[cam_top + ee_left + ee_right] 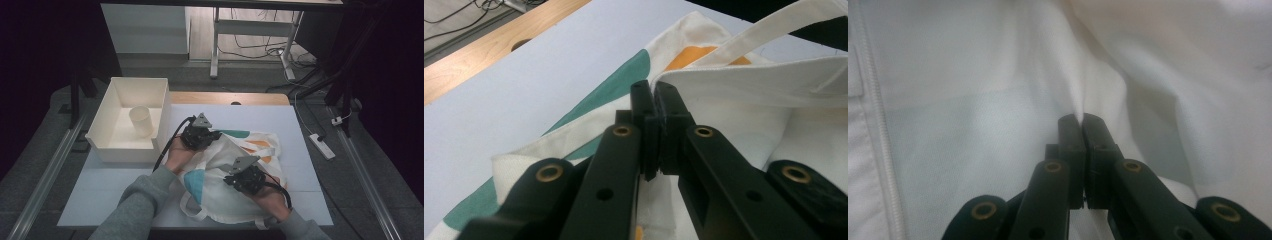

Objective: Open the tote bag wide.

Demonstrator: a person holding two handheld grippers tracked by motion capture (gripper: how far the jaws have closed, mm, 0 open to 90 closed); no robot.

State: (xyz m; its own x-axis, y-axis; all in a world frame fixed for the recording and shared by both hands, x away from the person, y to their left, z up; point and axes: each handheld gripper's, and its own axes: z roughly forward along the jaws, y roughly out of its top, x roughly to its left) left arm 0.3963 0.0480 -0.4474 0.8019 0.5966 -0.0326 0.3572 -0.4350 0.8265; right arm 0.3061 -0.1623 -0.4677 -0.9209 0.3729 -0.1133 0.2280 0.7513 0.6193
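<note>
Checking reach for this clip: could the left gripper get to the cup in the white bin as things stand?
Probably not yet: the left gripper is shut on the tote bag rim. Once released, the cup stands close in the open-topped bin.

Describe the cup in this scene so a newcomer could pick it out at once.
Start at the white table and look to its far left corner, where a large open white bin stands beside the tote bag. Inside the bin stands the cup, pale cream, plain and upright. It is the one thing in the bin, and unlike the printed bag it carries no colour patches.
</note>
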